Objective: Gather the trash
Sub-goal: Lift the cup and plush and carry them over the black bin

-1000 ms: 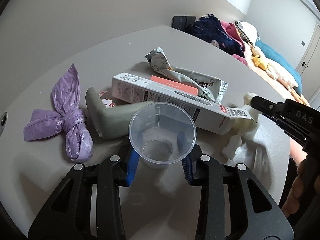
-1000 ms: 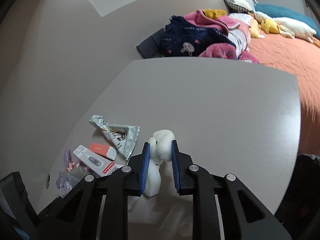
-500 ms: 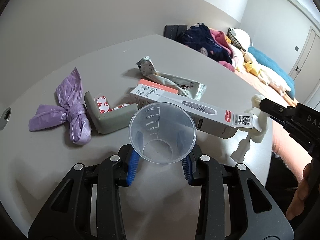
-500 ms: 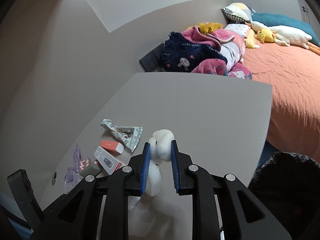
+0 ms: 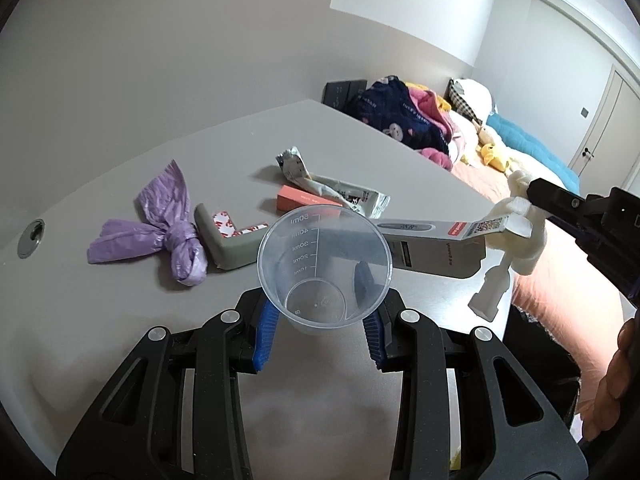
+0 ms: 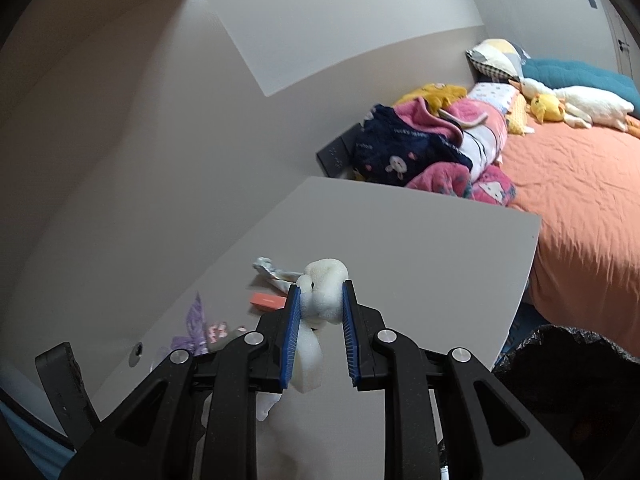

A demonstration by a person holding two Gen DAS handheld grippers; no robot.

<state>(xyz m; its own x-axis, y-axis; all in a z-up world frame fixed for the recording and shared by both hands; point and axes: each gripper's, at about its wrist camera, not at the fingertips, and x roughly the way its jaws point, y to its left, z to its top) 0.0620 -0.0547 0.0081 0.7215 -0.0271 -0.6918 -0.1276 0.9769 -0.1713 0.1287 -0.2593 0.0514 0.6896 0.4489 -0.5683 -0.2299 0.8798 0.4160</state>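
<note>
My left gripper (image 5: 320, 312) is shut on a clear plastic measuring cup (image 5: 324, 270), held upright above the grey table (image 5: 120, 340). My right gripper (image 6: 320, 312) is shut on a white foam scrap (image 6: 322, 292), which hangs down below the pads; in the left wrist view that foam scrap (image 5: 516, 232) and the right gripper (image 5: 532, 196) sit at the right edge. On the table lie a knotted purple bag (image 5: 160, 224), a grey corner guard (image 5: 232, 244), a white carton (image 5: 432, 240), an orange box (image 5: 304, 200) and a silver wrapper (image 5: 332, 188).
A black-lined bin (image 6: 568, 392) stands off the table's right edge, low right in the right wrist view. Beyond the table is a bed with an orange sheet (image 6: 580, 200), piled clothes (image 6: 420, 148) and soft toys. A cable hole (image 5: 31, 236) sits at the table's left.
Both grippers have risen away from the table, each keeping its hold. The trash on the table looks smaller and farther off, and the black bin has come into the right wrist view.
</note>
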